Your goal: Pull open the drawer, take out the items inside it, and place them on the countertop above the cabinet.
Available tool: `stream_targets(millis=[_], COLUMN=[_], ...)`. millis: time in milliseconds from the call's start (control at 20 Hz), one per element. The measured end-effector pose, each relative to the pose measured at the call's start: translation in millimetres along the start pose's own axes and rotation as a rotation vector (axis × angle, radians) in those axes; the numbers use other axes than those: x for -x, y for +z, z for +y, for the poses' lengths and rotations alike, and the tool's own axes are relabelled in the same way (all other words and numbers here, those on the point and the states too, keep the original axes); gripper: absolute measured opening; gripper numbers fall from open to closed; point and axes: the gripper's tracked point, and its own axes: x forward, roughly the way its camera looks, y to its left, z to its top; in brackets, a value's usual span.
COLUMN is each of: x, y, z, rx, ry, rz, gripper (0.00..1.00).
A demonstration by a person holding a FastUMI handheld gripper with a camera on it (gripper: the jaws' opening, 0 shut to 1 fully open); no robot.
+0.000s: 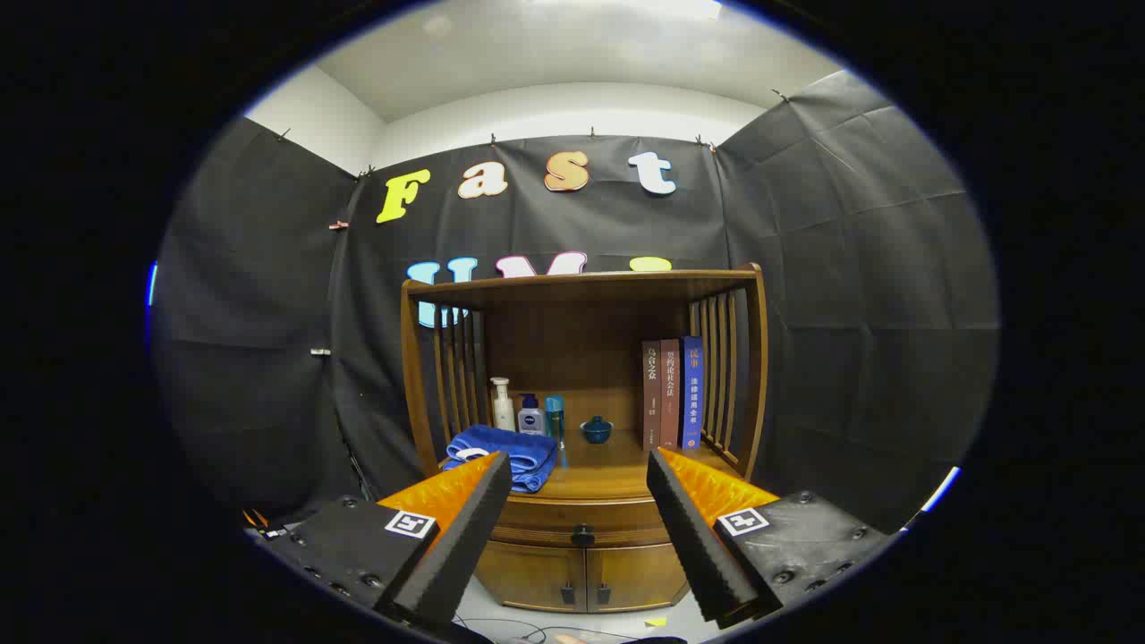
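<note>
The hand-held gripper (580, 474) is held wide open and empty, its two fingers spread well apart and aimed at the wooden cabinet (586, 394). Between the fingers and beyond them, the drawer (581, 523) is seen fully closed, with its small dark knob (582, 536) at the middle of the drawer front. Whatever lies inside is hidden, so the items cannot be told.

On the countertop (608, 474) above the drawer, a folded blue towel (505, 454) is laid at the left front corner. Three bottles (530, 413) are stood behind it, a small blue bowl (596, 430) is set near the middle at the back, and three books (673, 392) are stood upright at the right. Two lower doors (581, 577) are seen below the drawer.

The task is judged not yet begun. The knob is small, so it could be missed or slipped off if the fingers are closed off-centre. A pull taken at an angle might jam the drawer. Free room on the countertop is limited to the middle front, so the towel or bowl could be knocked when items are set down.
</note>
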Motion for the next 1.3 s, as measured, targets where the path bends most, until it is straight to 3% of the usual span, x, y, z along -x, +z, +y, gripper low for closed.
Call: stream_targets(millis=[1050, 1300], x=[-1, -11], y=[11, -3], z=[-3, 0], rx=[0.010, 0.005], ry=[-0.010, -0.007], rz=[-0.027, 0.004], gripper=[0.99, 0.99])
